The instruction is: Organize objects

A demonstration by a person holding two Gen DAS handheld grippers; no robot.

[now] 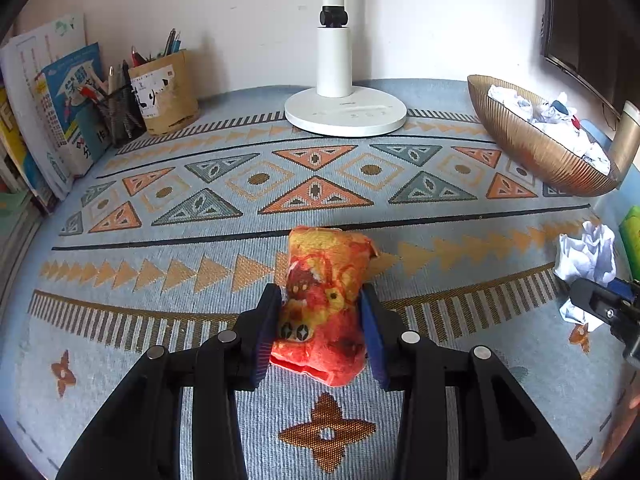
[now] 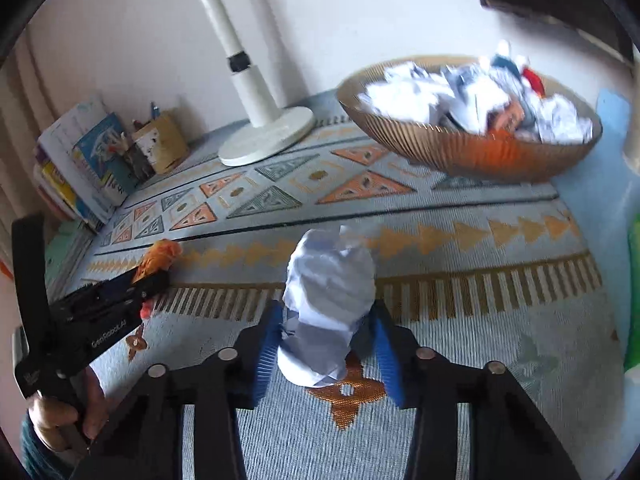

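So right now my left gripper (image 1: 322, 320) has its jaws clamped on a crumpled orange-red snack wrapper (image 1: 324, 304), blue pads pressing into both sides, and the wrapper sticks out forward past the tips over the patterned cloth (image 1: 200, 360) that covers the counter. My right gripper (image 2: 328, 336) has its jaws closed around a ball of crumpled white paper (image 2: 328, 296), which also pokes up and forward between the pads. Ahead of my right jaws and off to the right sits the ribbed gold bowl (image 2: 472, 152), already holding a heap of crumpled white papers (image 2: 440, 96) with some colored scraps mixed in. Straight ahead of my left jaws, back by the wall, is the white lamp base (image 1: 346, 114). Further ahead to the left of those jaws there's a brown pen cup (image 1: 166, 94), a mesh pen holder (image 1: 120, 114) just beside it, and a stack of books (image 1: 52, 104) leaning at the edge. From the right wrist view, my left hand (image 2: 60, 416) shows at the far left.
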